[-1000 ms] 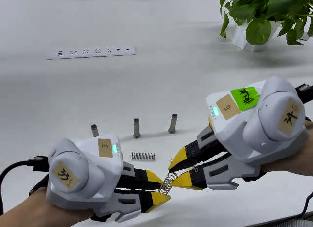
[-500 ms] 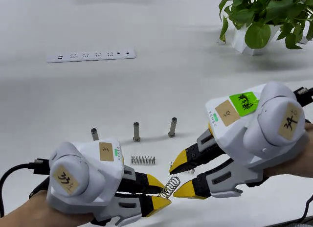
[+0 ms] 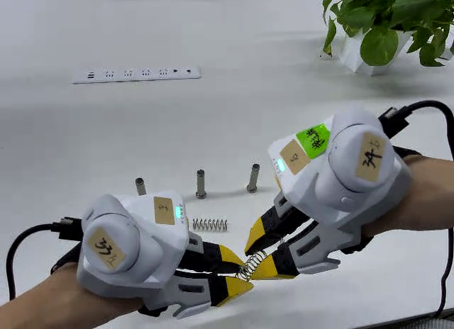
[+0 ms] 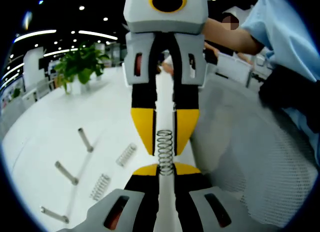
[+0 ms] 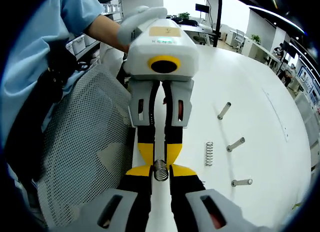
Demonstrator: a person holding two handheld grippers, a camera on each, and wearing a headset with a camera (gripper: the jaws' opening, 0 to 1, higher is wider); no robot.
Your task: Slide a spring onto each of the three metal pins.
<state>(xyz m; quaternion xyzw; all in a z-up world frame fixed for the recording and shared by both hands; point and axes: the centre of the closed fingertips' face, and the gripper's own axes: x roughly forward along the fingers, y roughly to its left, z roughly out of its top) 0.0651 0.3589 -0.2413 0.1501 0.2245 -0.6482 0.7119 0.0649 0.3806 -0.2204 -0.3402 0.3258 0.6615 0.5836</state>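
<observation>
While you are holding the two grippers tip to tip just over the tabletop [image 3: 248, 95], the jaws of the left gripper [image 3: 237, 271] are pinching one end of a spring [image 3: 249, 263] — and the jaws of the right gripper [image 3: 257, 259] are pressing in on its other end. Three pins [image 3: 201, 183] are standing upright and bare beyond the tips, with a loose spring [image 3: 210, 224] lying flat just before them.

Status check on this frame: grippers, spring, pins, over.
Left hand-held gripper shut on spring; right hand-held gripper jaws flank its other end, grip unclear. Three pins standing bare. Loose spring lies short of them.
</observation>
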